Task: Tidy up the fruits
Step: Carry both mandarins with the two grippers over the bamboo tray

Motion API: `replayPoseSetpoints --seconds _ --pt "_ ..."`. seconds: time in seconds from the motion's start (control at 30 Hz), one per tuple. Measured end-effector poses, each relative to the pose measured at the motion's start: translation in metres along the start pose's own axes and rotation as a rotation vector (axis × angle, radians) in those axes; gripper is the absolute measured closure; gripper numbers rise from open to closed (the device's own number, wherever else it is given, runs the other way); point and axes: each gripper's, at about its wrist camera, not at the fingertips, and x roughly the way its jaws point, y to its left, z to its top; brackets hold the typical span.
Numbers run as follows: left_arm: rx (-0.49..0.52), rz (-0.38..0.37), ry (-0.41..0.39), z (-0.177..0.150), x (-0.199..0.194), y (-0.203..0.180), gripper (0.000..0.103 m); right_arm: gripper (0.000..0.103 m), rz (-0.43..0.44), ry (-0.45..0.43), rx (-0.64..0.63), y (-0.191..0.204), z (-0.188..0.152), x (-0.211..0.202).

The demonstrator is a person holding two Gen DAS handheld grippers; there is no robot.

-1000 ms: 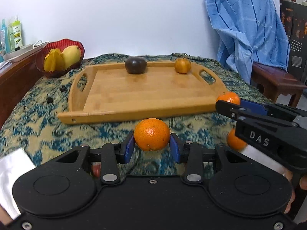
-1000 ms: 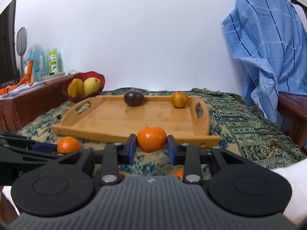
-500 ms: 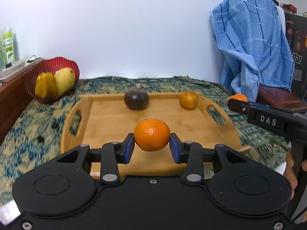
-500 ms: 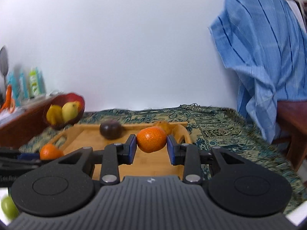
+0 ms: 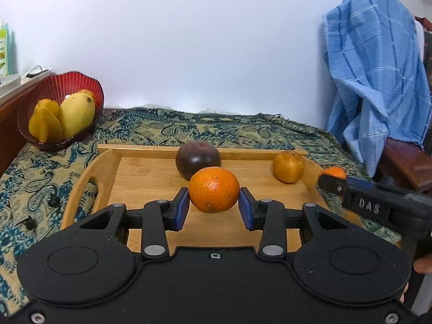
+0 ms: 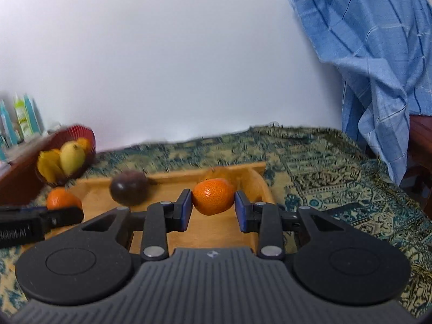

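My left gripper (image 5: pixel 213 205) is shut on an orange mandarin (image 5: pixel 213 193) and holds it above the wooden tray (image 5: pixel 151 172). My right gripper (image 6: pixel 213 206) is shut on a second mandarin (image 6: pixel 213 195), over the tray's (image 6: pixel 100 197) right end. On the tray's far side lie a dark purple fruit (image 5: pixel 198 158) and a small brownish-orange fruit (image 5: pixel 288 166). The right gripper shows at the right edge of the left wrist view, its mandarin (image 5: pixel 334 172) peeking out. The left gripper's mandarin (image 6: pixel 63 198) shows at the left of the right wrist view.
A red bowl (image 5: pixel 78 86) with a mango and yellow fruit stands at the back left on the patterned cloth (image 5: pixel 229 127). A blue checked cloth (image 5: pixel 375 62) hangs over a wooden chair at the right. Bottles (image 6: pixel 23 116) stand on a shelf at the far left.
Both grippers have moved forward with their mandarins, from in front of the tray's near edge to above it. The tray fruits and red bowl look nearer.
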Motion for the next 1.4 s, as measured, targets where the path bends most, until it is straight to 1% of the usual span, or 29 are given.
replayPoseSetpoints --seconds 0.2,0.4,0.67,0.87,1.07,1.4 --pt "0.018 0.018 0.031 -0.001 0.031 -0.004 0.065 0.065 0.008 0.055 -0.001 -0.002 -0.003 0.021" --pt "0.0 0.026 0.062 -0.003 0.052 -0.004 0.065 0.065 -0.004 0.09 -0.01 0.0 -0.006 0.037" --pt "-0.018 0.035 0.078 -0.001 0.066 -0.001 0.065 0.064 -0.006 0.114 0.027 -0.003 -0.005 0.047" --pt "-0.007 0.04 0.081 0.0 0.072 -0.001 0.065 0.064 -0.007 0.121 0.028 -0.003 -0.005 0.052" --pt "-0.014 0.045 0.082 0.002 0.078 0.0 0.065 0.064 -0.006 0.132 0.054 -0.005 -0.005 0.056" --pt "-0.004 0.058 0.092 -0.001 0.089 -0.002 0.065 0.065 -0.016 0.139 0.025 -0.001 -0.005 0.059"
